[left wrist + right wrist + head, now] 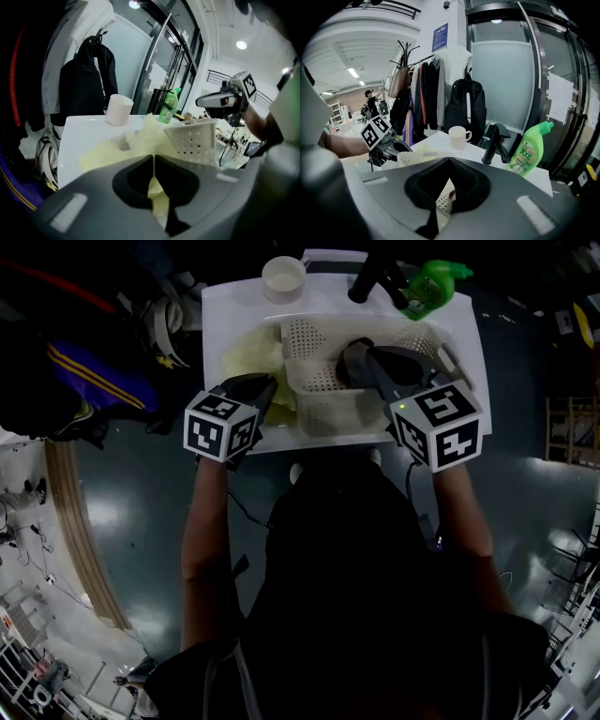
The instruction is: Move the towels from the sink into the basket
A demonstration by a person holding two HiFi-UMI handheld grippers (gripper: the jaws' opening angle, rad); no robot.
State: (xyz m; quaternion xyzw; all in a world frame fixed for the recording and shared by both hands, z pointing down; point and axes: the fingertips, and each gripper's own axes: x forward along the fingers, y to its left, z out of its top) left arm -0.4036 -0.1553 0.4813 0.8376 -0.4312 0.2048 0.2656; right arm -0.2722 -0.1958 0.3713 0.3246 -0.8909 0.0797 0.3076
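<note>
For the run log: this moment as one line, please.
left gripper: shut on yellow towel | yellow towel: in sink, left of basket | right gripper: shut, over basket

Towel [246, 357] pale yellow, in white sink [220, 315]. Basket [323, 399] in sink white, dotted with holes. Behind sink: white cup [283, 277], black faucet [367, 279], bright green bottle [433, 287]. Left gripper [153, 161], right gripper [449, 164] grey; cubes [222, 425] black-and-white squares. Floor [141, 484] around sink dark blue-grey.
</note>
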